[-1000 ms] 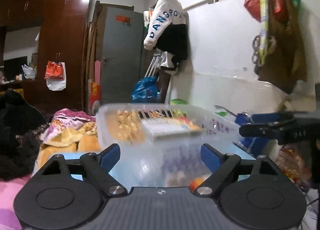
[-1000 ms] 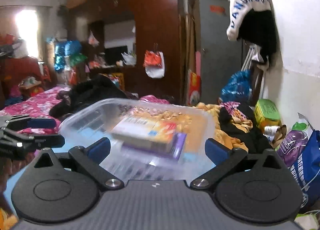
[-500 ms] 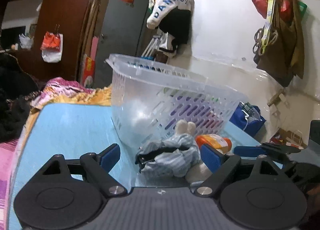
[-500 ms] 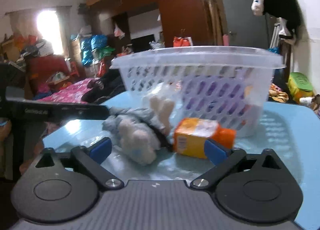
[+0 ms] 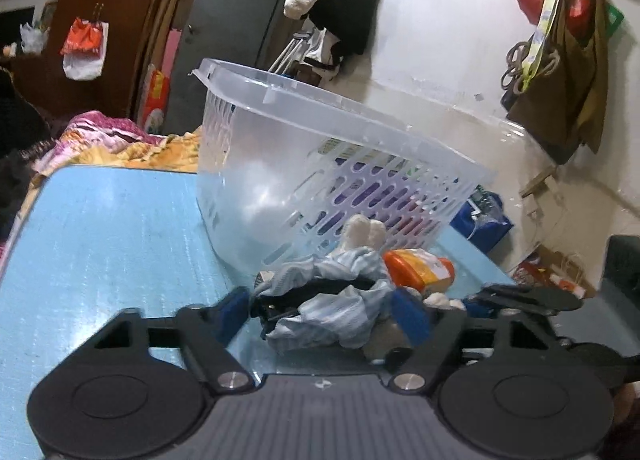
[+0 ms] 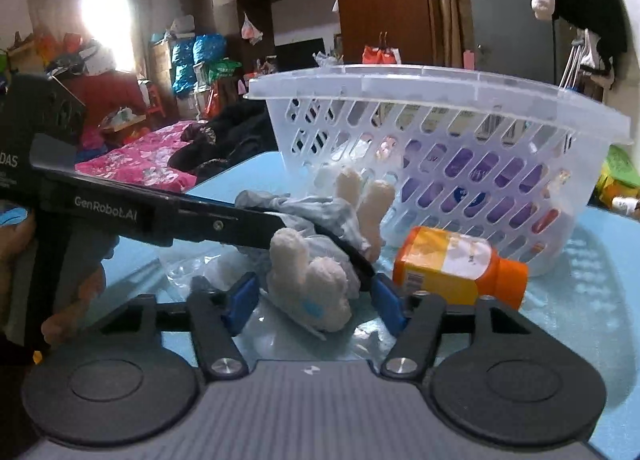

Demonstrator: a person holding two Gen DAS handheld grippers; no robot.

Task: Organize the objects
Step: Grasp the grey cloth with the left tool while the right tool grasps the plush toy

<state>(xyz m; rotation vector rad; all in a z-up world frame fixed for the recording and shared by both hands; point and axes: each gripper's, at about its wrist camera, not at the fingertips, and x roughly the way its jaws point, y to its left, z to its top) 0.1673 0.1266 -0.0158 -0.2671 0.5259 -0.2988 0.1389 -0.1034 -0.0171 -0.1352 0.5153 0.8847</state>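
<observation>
A white plush toy in a pale blue striped garment point(image 5: 332, 300) lies on the blue table in front of a clear plastic basket point(image 5: 320, 163). My left gripper point(image 5: 324, 316) has its pads against both sides of the garment. My right gripper point(image 6: 316, 300) has its pads at both sides of the toy's white legs point(image 6: 316, 280). An orange bottle point(image 6: 456, 264) lies on its side right of the toy, against the basket point(image 6: 440, 131); it also shows in the left wrist view point(image 5: 420, 268). The basket holds purple packages.
The blue table point(image 5: 104, 227) extends left of the basket. The left gripper's arm point(image 6: 160, 215) crosses the right wrist view from the left. A crumpled clear plastic bag point(image 6: 192, 272) lies under the toy. A bed and clutter lie beyond the table.
Both grippers have dropped from above the basket to table level and moved in on the plush toy. Their jaws have narrowed around it from opposite sides.
</observation>
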